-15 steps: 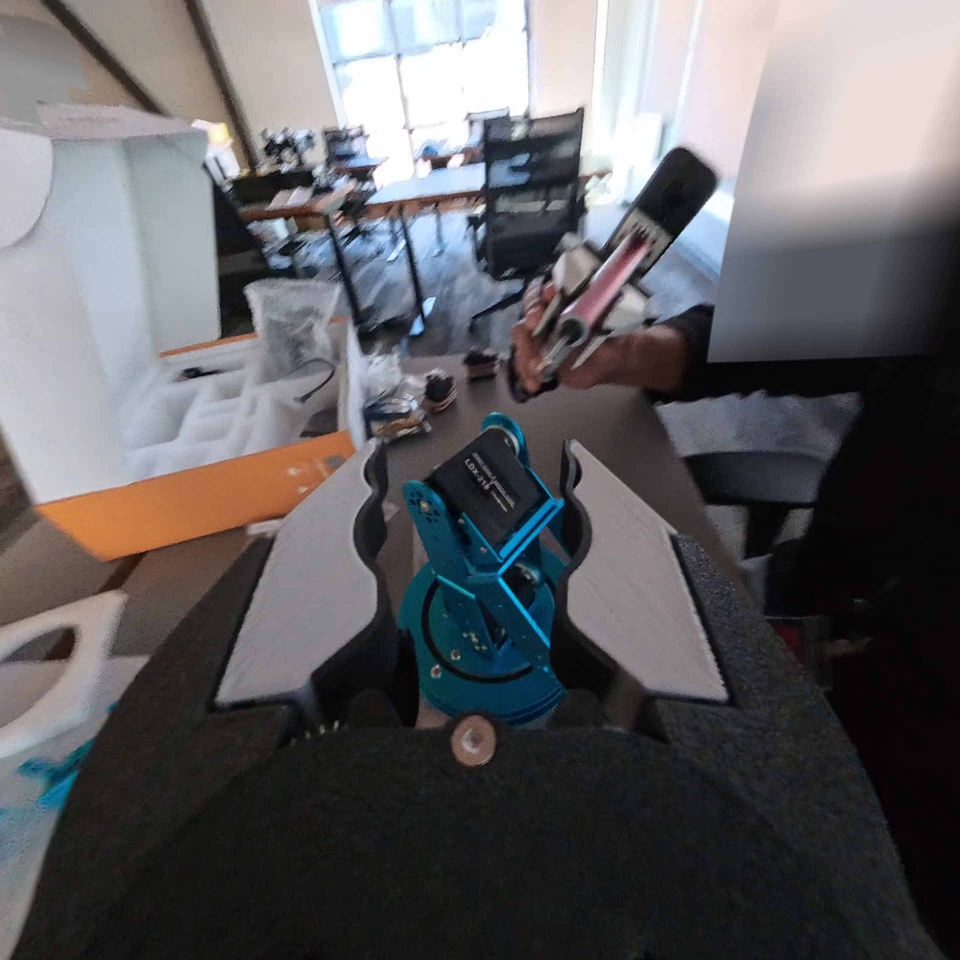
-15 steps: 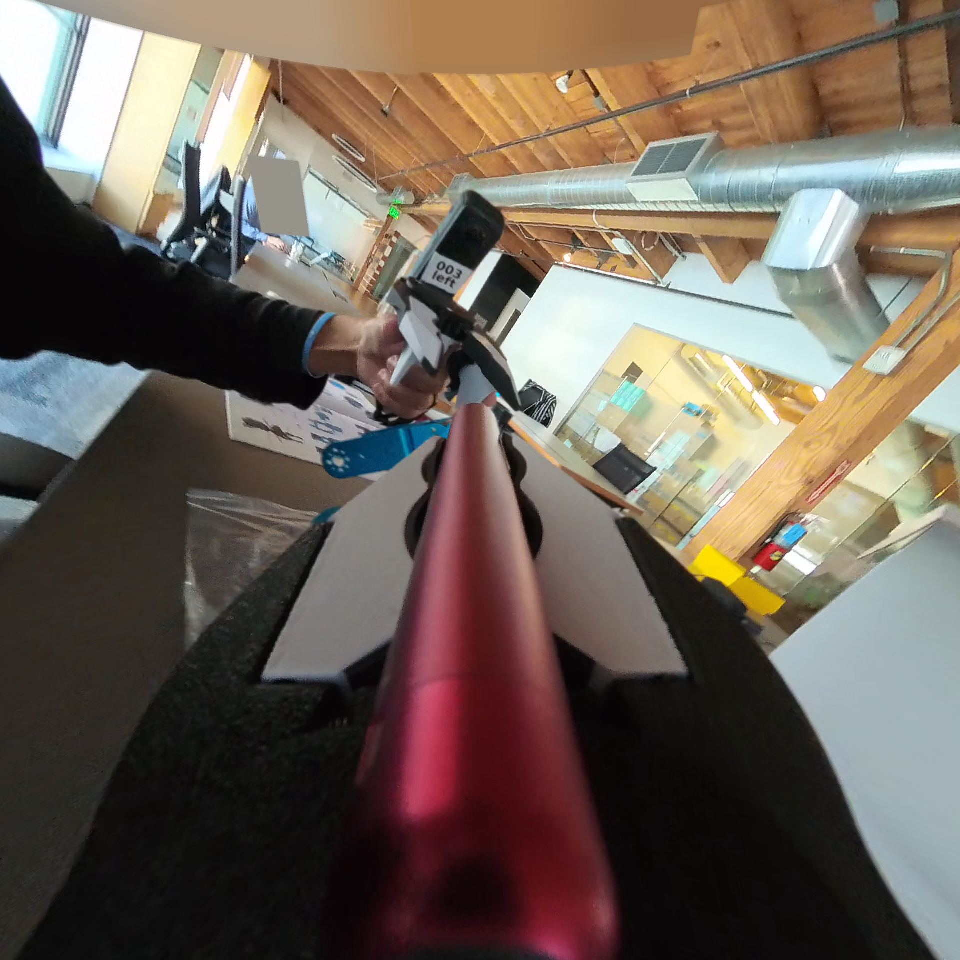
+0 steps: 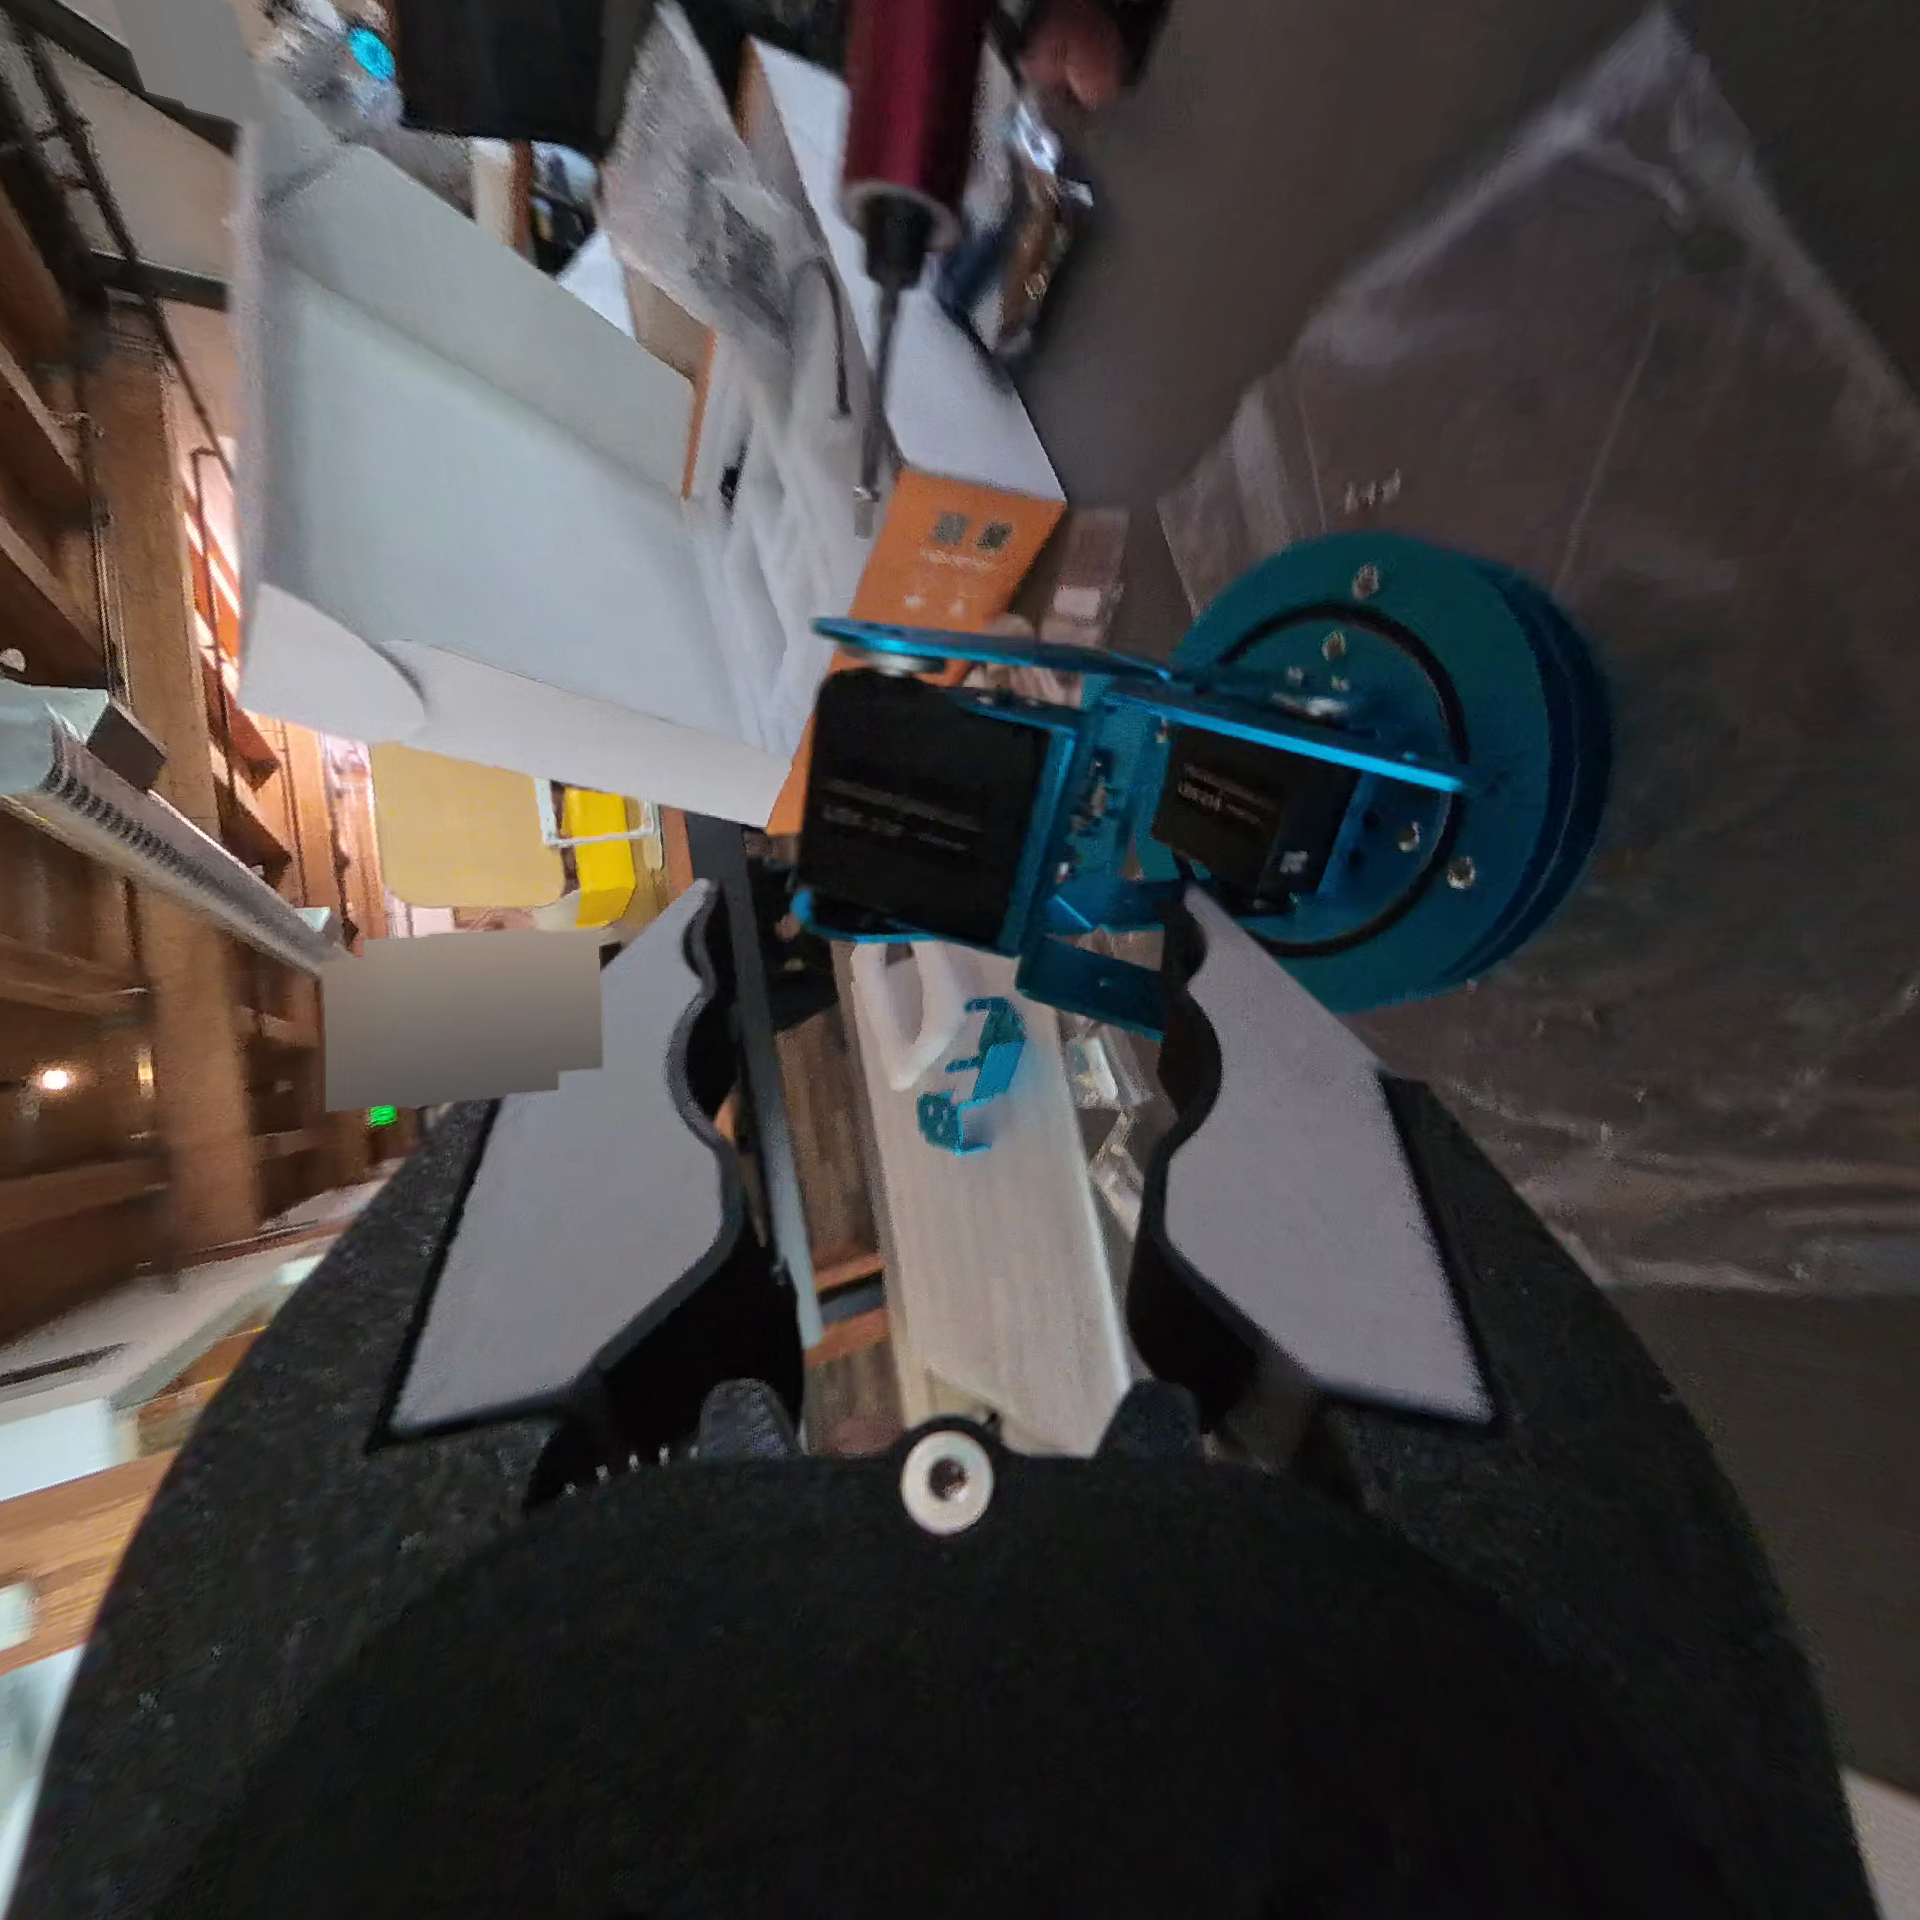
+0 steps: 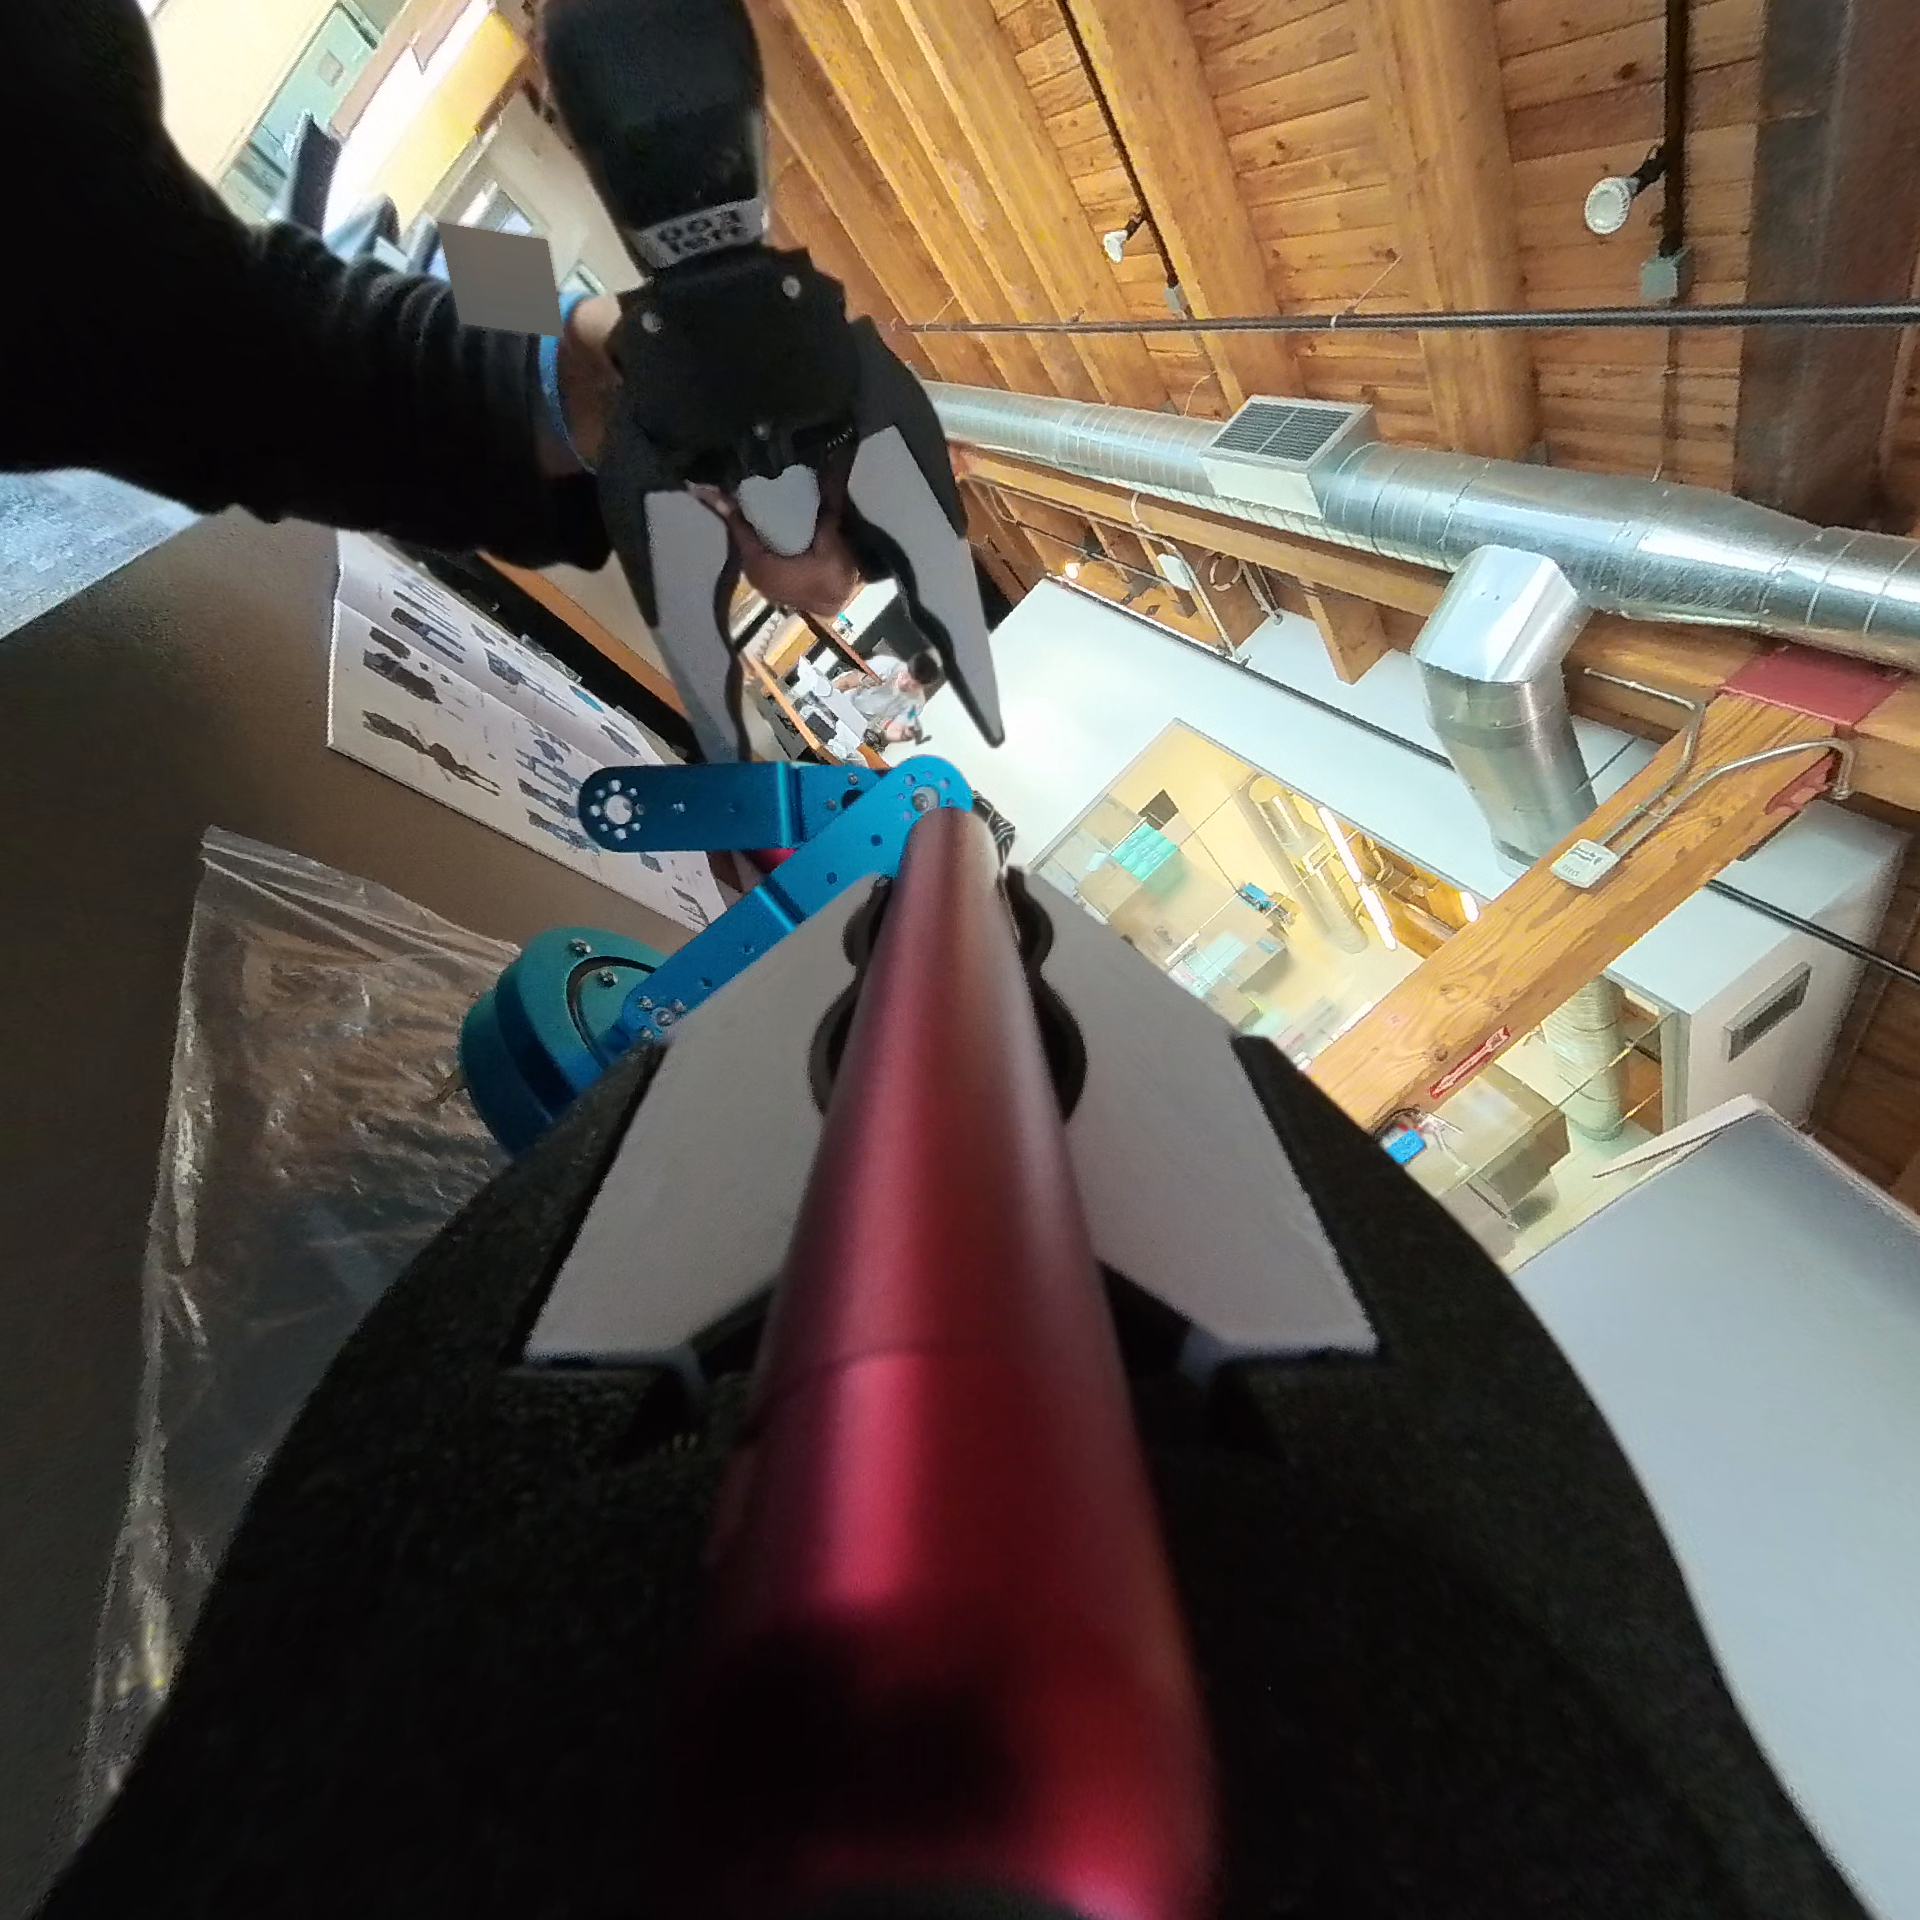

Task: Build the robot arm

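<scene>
Left gripper (image 3: pixel 951 935) released blue servo assembly (image 3: pixel 1226 810), fingers wide; right gripper (image 4: pixel 951 904) fingers clamp red screwdriver (image 4: pixel 935 1247).

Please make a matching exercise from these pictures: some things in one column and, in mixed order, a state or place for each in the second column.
1. left gripper
2. right gripper
3. blue servo assembly
4. orange and white box

a. lid open
b. stands on clear plastic bag
c. open, holding nothing
d. shut on red screwdriver

Pairs: 1-c, 2-d, 3-b, 4-a
</scene>
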The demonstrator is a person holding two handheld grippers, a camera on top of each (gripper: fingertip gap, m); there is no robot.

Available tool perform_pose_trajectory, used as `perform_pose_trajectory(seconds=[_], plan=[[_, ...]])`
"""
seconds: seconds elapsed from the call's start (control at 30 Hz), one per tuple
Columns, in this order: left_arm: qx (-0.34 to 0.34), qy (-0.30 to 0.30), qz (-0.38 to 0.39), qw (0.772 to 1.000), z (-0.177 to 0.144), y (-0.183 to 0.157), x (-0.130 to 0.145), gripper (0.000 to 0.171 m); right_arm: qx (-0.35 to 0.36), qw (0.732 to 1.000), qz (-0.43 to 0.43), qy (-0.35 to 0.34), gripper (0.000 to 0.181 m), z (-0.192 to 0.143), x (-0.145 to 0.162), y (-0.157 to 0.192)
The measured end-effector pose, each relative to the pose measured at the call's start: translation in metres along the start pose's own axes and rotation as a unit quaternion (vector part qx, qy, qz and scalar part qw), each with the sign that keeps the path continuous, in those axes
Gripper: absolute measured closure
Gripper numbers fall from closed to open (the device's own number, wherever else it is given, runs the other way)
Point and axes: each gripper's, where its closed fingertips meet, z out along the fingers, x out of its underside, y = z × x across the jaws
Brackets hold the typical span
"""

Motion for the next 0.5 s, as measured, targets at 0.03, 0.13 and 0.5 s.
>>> perform_pose_trajectory(seconds=[0.03,0.13,0.5], plan=[[0.002,0.015,0.016,1.000,0.002,-0.002,0.001,0.088,0.001,1.000,-0.001,0.001,0.160,0.000,0.001,0.001],[0.015,0.034,0.051,0.998,0.009,-0.005,0.001,0.087,-0.003,1.000,0.001,0.002,0.160,0.001,0.000,0.006],[0.044,0.033,0.120,0.991,0.020,-0.003,-0.014,0.112,-0.002,1.000,0.014,-0.009,0.160,0.002,-0.006,0.008]])
